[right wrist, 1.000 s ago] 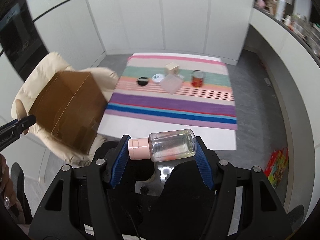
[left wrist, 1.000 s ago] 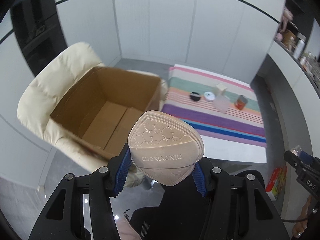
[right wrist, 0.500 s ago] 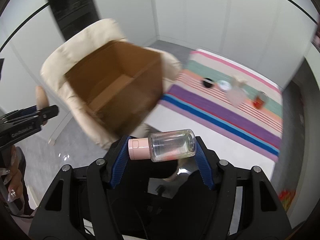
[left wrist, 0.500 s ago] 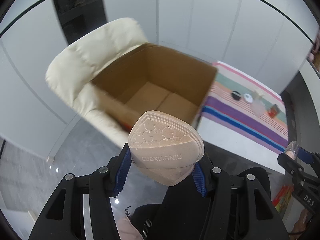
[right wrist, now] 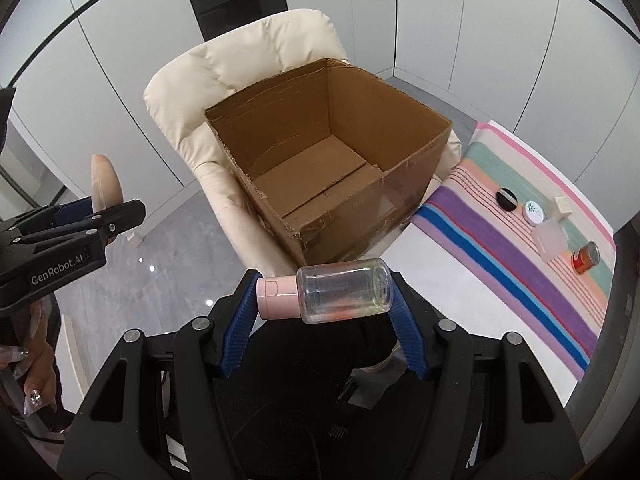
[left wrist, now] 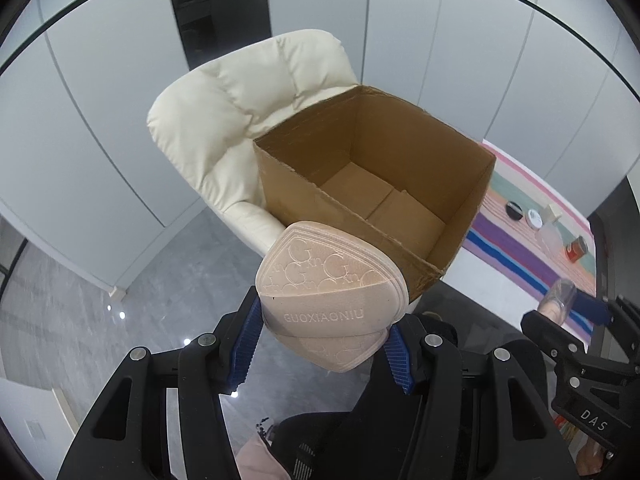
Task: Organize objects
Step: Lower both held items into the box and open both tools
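Now both my claws are loaded and aimed down toward the open cardboard box (right wrist: 332,168) sitting on the cream armchair (left wrist: 240,112). My left claw (left wrist: 324,344) is closed on a pink triangular compact (left wrist: 332,296) with an embossed lid, its blue pads pressing on the two side edges. My right claw (right wrist: 324,304) is clamped on a clear bottle (right wrist: 344,290) lying crosswise, one pad on its pink cap and the other on its base.

The box looks empty, its bottom flaps bare. Both items are in front of the near rim and not over the opening, so I judge the step in hand is carrying them over the box and letting go.

To do that well, I should bring each claw past the torn near edge until the item sits clearly above the box floor, then lower it inside before easing the pads apart, so nothing bounces off a wall or tips out onto the chair. The bottle is round and smooth, held only end to end; it may roll once freed, so a low release suits it. I would drop them toward separate halves of the floor so the claws do not collide.

Further items wait on the striped cloth (right wrist: 500,248) over the tabletop: a black disc (right wrist: 506,199), a white jar (right wrist: 533,213), a frosted bottle (right wrist: 551,236) and a red can (right wrist: 585,257).
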Demonstrator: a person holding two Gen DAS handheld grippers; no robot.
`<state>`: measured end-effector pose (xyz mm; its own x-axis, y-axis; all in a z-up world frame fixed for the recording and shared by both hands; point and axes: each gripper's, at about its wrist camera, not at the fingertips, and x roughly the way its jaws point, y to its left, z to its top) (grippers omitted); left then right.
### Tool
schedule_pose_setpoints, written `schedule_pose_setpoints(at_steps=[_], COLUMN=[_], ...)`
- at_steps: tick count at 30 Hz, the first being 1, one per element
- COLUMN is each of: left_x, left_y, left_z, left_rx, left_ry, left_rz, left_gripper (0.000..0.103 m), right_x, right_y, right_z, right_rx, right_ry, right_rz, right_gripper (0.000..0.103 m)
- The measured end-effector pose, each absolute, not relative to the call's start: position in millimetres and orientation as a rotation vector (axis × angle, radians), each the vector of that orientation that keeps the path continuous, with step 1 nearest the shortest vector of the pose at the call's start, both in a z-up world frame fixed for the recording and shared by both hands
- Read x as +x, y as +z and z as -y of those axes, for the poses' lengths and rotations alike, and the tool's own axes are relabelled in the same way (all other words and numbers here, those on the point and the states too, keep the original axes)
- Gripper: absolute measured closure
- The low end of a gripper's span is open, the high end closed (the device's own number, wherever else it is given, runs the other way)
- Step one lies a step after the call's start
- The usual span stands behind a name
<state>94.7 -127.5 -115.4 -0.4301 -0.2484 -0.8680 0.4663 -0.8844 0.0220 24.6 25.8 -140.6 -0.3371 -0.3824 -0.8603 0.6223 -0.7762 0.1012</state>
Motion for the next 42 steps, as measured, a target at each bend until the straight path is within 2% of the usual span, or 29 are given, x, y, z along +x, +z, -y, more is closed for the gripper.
schedule_pose_setpoints(at_steps=[7,14,21,34,35,36,37,38,39,40,42], left_x=[78,30,-22,-79,-81,-82,-83,-85,-85,-85,-85], left_y=[-127,-125,-134,-180,-181,-182,-183,-184,-184,-184,-185], left_z=[127,130,148,200,202,204,205,205,207,209,215], left_rx=[1.383,1.304,1.227,1.310,1.306,1.301,1.303,1.301,1.295,1.289,1.294], left_ry=[-2.355,-2.371,-2.393,-2.336,-2.347,-2.366,-2.391,-2.382,-2.372,-2.371,-2.379], left_rz=[-0.292,-0.135,-0.053,-0.177,-0.191,-0.209,-0.222,-0.210,-0.203,-0.208,-0.256], left_gripper=[0.046,0.046,0.046,0.046,0.045,0.038,0.037,0.037,0.036,0.031,0.015], right_x=[16,-15,-56,-128,-131,-133,-135,-137,-138,-139,-142], right_y=[-149,-160,-175,-209,-210,-210,-210,-209,-209,-208,-206], right_z=[-19,-6,22,75,78,81,83,84,85,85,80], right_rx=[1.280,1.277,1.289,1.299,1.294,1.280,1.262,1.245,1.238,1.231,1.205], right_ry=[-2.125,-2.136,-2.132,-2.152,-2.156,-2.157,-2.155,-2.158,-2.175,-2.201,-2.232], right_rz=[-0.344,-0.347,-0.345,-0.337,-0.344,-0.343,-0.336,-0.334,-0.341,-0.350,-0.326], right_gripper=[0.038,0.038,0.038,0.038,0.038,0.038,0.037,0.033,0.022,0.017,0.008])
